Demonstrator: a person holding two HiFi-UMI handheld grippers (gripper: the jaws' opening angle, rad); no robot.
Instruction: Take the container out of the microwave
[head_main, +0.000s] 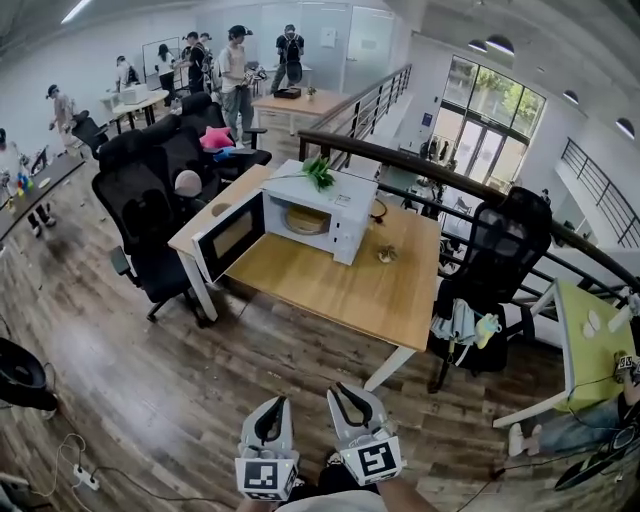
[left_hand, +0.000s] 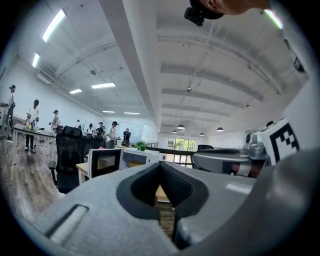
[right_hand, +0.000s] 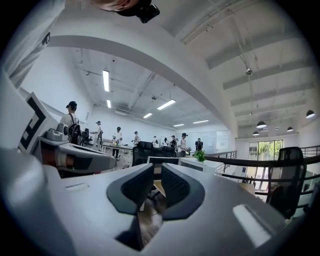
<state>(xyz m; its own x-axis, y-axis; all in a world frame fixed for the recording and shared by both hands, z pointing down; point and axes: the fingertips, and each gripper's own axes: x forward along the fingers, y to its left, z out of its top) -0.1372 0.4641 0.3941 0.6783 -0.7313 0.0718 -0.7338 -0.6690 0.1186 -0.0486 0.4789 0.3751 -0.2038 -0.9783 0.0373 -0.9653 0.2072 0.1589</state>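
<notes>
A white microwave (head_main: 335, 205) stands on a wooden table (head_main: 340, 290) with its door (head_main: 228, 235) swung open to the left. Inside it sits a round pale container (head_main: 306, 220). Both grippers are at the bottom of the head view, well short of the table and above the wood floor. My left gripper (head_main: 275, 403) (left_hand: 160, 167) has its tips together and holds nothing. My right gripper (head_main: 341, 391) (right_hand: 154, 172) shows a narrow gap between its pads, with nothing in it. Both point level toward the microwave (left_hand: 135, 158), which looks small and far off.
A green plant (head_main: 320, 172) lies on top of the microwave, and a small object (head_main: 385, 254) sits on the table to its right. Black office chairs (head_main: 150, 215) crowd the table's left end and another chair (head_main: 505, 255) stands at its right. A dark railing (head_main: 440, 170) runs behind. People stand far back.
</notes>
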